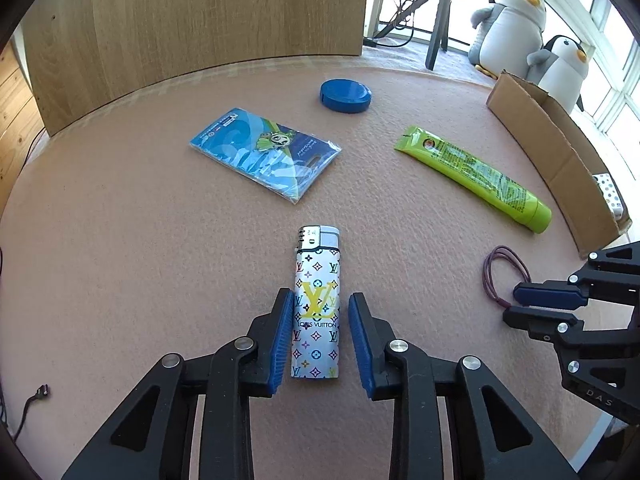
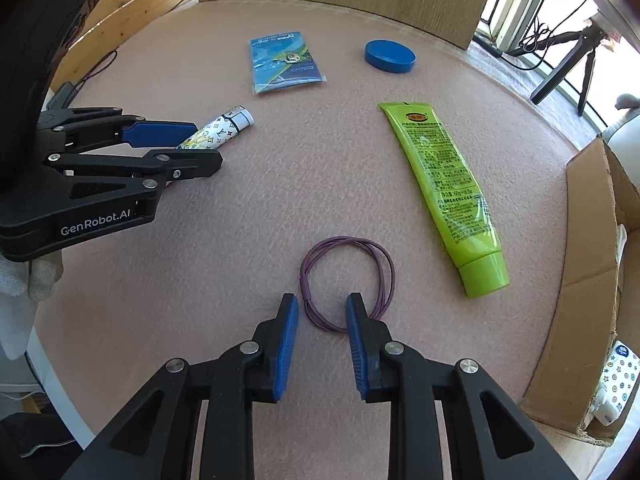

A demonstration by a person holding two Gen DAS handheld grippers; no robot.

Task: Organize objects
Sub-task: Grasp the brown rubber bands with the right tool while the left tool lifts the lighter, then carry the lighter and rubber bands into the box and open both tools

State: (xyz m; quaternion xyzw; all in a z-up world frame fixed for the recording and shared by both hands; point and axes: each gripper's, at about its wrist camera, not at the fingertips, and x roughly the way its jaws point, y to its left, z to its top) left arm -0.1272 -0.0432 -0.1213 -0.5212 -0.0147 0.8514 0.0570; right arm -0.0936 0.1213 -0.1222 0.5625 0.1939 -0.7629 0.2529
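Pink felt table top (image 1: pixel 120 240), round-edged, carrying six loose or boxed items.

Lighter (image 1: pixel 316 308): silver body with coloured monogram print, lying flat, metal cap pointing away from the left wrist camera. It sits between the blue pads of the left gripper (image 1: pixel 318 308). The left-hand pad touches its side; a narrow strip of felt shows between the body and the right-hand pad. The jaws stand at their narrowest, closed about the lighter.

Hair tie (image 2: pixel 347 280): thin purple elastic, looped several times, flat on the felt. The right gripper (image 2: pixel 322 312) straddles the loop's near left arc, one pad outside the ring and one inside it. Neither pad presses the elastic; a clear gap remains, so the jaws are parted.

Green tube (image 2: pixel 444 196): lime squeeze tube with printed text, cap towards the right wrist camera, lying right of the hair tie and apart from it.

Blue packet (image 1: pixel 266 154): flat item in a clear sleeve, beyond the lighter.

Blue round tin (image 1: pixel 346 95): lidded, shallow, at the far side of the table.

Cardboard box (image 2: pixel 592 248): open, at the table's right edge, holding a white pack with coloured dots (image 2: pixel 614 384).

Off-table: two plush penguins (image 1: pixel 516 20), a black tripod (image 1: pixel 438 24), wooden panel (image 1: pixel 200 20).
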